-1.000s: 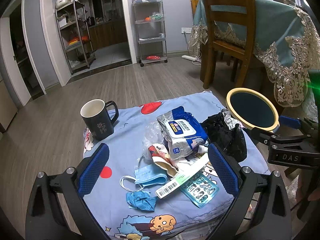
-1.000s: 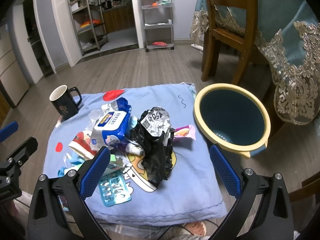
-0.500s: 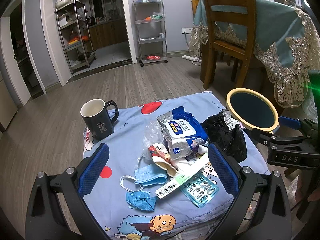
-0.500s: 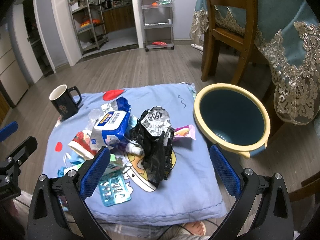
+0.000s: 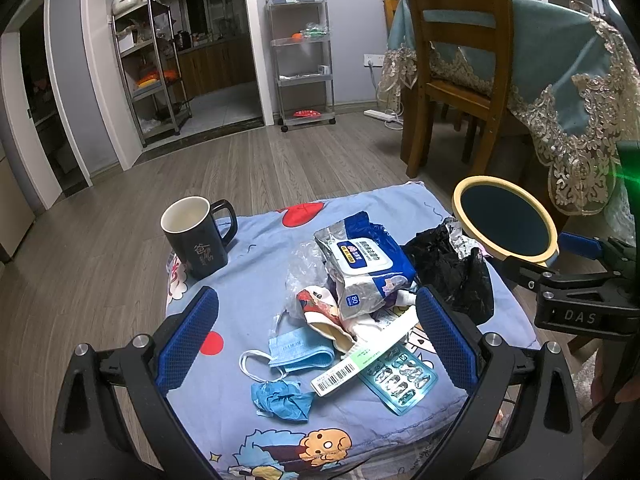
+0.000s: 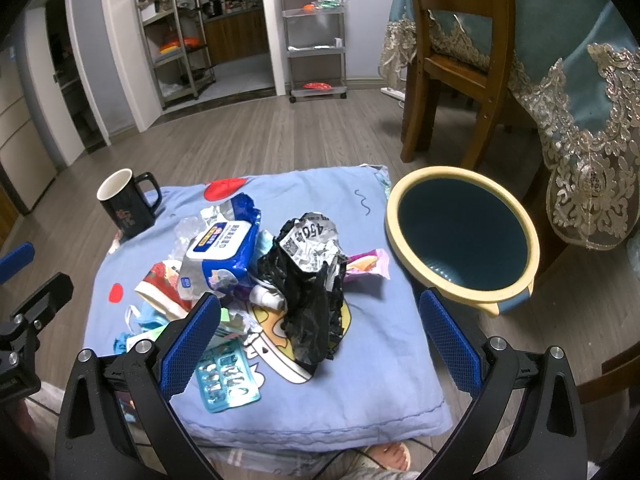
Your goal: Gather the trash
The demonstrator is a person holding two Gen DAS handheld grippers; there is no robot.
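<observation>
A pile of trash lies on a blue cushion [image 5: 248, 284] [image 6: 376, 328]: a wet-wipes pack [image 5: 362, 264] [image 6: 222, 252], a black plastic bag [image 5: 452, 268] [image 6: 312, 300], a blue face mask [image 5: 300, 350], a blister pack [image 5: 400, 380] [image 6: 226, 380], a barcode strip [image 5: 360, 360] and a pink wrapper [image 6: 366, 266]. A yellow-rimmed bin [image 5: 504, 220] [image 6: 460, 236] stands right of the cushion. My left gripper [image 5: 316, 344] is open above the near pile. My right gripper [image 6: 318, 344] is open above the black bag. Both are empty.
A black mug [image 5: 198, 236] [image 6: 128, 204] stands at the cushion's far left corner. A wooden chair [image 5: 452, 68] and a table with a teal lace cloth [image 5: 572, 92] are behind the bin. Metal shelf racks [image 5: 304, 56] stand by the far wall.
</observation>
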